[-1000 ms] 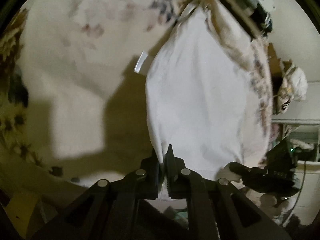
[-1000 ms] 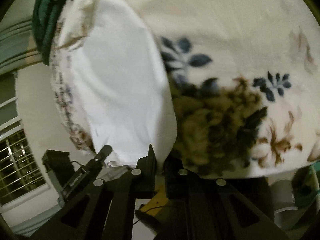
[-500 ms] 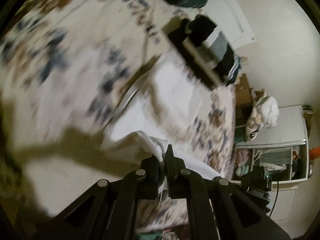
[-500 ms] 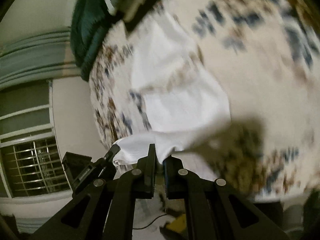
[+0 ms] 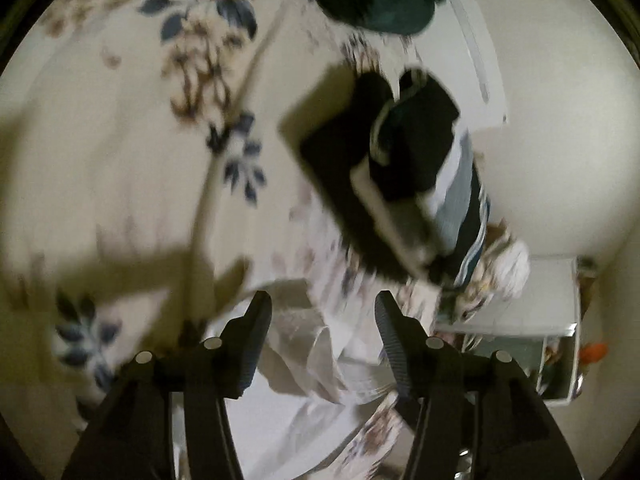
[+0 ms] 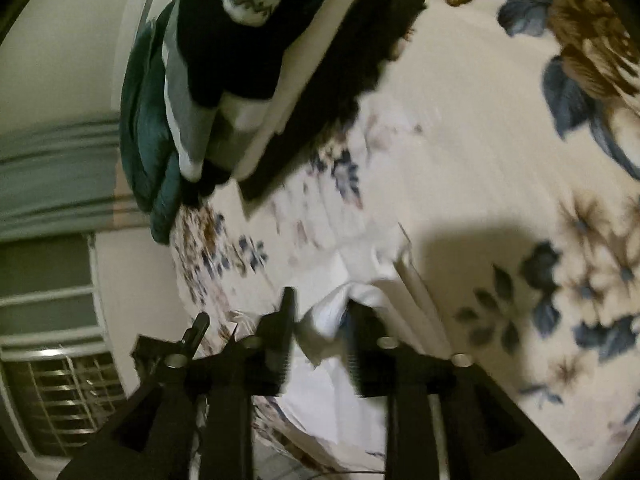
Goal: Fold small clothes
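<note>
Both the left gripper [image 5: 322, 314] and right gripper [image 6: 320, 312] are open above the white cloth [image 5: 304, 344] near the bed [image 5: 120, 160] edge. Press the fold flat before moving off.

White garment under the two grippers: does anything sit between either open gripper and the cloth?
Nothing visible does. The white garment lies directly between the open fingers of the left gripper, and bunches between those of the right gripper. The stack of folded clothes sits farther off on the floral bedspread.
</note>
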A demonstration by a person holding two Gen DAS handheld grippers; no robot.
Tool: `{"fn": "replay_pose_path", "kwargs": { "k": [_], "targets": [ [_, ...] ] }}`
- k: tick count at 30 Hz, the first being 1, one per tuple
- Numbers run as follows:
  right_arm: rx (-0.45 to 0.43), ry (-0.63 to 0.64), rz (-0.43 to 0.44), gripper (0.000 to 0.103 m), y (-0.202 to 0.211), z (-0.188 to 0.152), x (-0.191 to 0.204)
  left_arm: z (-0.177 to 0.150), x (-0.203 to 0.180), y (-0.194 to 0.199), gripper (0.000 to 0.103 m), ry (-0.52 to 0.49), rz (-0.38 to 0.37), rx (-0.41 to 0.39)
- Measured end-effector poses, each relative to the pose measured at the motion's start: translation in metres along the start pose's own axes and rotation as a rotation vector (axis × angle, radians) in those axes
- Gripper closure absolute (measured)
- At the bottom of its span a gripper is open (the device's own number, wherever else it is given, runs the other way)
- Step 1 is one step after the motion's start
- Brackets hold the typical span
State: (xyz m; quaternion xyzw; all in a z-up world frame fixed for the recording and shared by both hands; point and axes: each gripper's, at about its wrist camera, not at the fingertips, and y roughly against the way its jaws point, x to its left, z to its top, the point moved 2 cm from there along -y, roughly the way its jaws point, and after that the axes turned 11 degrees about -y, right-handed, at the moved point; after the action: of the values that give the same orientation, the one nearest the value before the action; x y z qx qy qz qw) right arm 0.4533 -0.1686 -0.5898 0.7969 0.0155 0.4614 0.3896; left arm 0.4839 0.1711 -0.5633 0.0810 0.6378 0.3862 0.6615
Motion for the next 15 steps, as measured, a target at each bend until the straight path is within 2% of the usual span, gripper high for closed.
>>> {"fn": "replay_pose_path", "kwargs": {
  "k": [1,3,6,8,10,13,15],
  "targets": [
    [-0.009,-0.011,0.023,0.056,0.002,0.004,0.001,0.006,0.000,0.005,0.052,-0.008,0.010,-0.018],
    [-0.033,-0.015,0.054,0.053,0.009,0.008,0.002,0.011,-0.002,0.015,0.052,-0.042,0.046,-0.036],
    [-0.065,0.026,0.008,0.052,0.022,0.011,0.002,0.008,-0.006,0.027,0.052,-0.123,0.136,-0.037],
    [-0.083,0.074,-0.061,0.052,0.028,0.007,-0.003,0.000,-0.007,0.024,0.052,-0.177,0.191,-0.006],
    [-0.082,0.111,-0.139,0.052,0.026,0.003,-0.011,-0.010,-0.007,0.009,0.052,-0.240,0.238,0.058],
    [-0.052,0.119,-0.196,0.052,0.013,0.002,-0.024,-0.020,-0.007,-0.024,0.052,-0.317,0.290,0.157],
    [-0.031,0.122,-0.207,0.052,0.002,0.003,-0.027,-0.022,-0.015,-0.041,0.054,-0.391,0.314,0.174]
  ]
}}
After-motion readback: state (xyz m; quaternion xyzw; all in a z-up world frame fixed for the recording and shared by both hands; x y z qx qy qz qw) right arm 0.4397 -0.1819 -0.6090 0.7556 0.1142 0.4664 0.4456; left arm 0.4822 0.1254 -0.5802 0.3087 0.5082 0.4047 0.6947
